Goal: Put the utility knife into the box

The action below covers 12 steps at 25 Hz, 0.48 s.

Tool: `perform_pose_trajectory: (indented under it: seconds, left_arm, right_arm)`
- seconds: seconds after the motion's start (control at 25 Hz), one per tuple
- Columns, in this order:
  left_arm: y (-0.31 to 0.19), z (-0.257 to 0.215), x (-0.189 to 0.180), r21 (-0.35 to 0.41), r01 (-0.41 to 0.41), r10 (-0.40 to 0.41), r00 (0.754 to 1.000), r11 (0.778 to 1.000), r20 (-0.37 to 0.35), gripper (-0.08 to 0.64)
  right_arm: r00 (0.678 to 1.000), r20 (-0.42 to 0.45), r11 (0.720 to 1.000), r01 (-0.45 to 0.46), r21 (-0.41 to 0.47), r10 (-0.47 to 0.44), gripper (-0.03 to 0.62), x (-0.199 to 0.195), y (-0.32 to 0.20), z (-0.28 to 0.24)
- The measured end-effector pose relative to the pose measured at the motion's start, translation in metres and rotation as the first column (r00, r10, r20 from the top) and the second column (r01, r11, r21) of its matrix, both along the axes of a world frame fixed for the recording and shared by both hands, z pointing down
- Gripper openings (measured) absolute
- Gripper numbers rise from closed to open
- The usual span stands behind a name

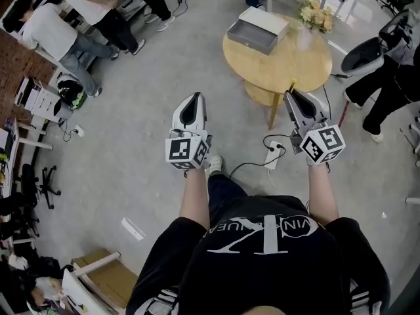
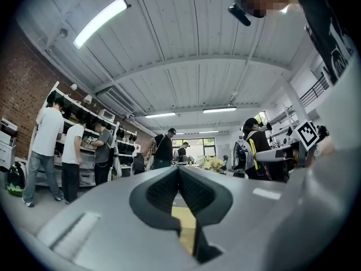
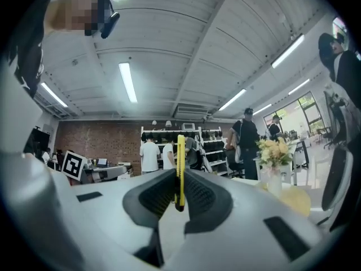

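Right gripper [image 3: 179, 199]: clamped on the knife [image 3: 180, 168]
Left gripper [image 2: 179, 176]: jaws together, empty
Box [image 1: 257, 30]: on the table [image 1: 308, 64], well apart
Progress: knife in hand; carrying and placing remain

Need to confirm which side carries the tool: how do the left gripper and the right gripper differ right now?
The right gripper is shut on the yellow utility knife, which stands upright between its jaws; the left gripper is shut with nothing between its jaws. In the head view the right gripper's tip sits at the round table edge, while the left gripper is over floor. Both point forward.
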State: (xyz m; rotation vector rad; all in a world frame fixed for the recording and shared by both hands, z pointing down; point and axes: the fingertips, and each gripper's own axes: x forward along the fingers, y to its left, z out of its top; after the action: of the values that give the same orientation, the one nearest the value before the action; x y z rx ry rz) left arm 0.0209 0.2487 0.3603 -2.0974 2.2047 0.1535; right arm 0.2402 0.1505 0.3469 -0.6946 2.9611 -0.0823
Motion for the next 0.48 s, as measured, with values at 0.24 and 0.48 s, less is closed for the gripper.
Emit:
perform_pose_trajectory:
  seconds: [0.24, 0.48]
  left_arm:
    - [-0.059, -0.003, -0.066, -0.016, -0.053, 0.053, 0.998, 0.998, -0.022, 0.009]
    - [-0.1, 0.0, -0.123, -0.029, -0.1, 0.099, 0.994, 0.995, -0.038, 0.009]
  right_arm:
    - [0.999, -0.015, 0.999, -0.049, -0.022, 0.049, 0.054, -0.061, -0.043, 0.001]
    - [0.994, -0.036, 0.994, -0.103, -0.041, 0.101, 0.054, -0.117, -0.073, 0.002]
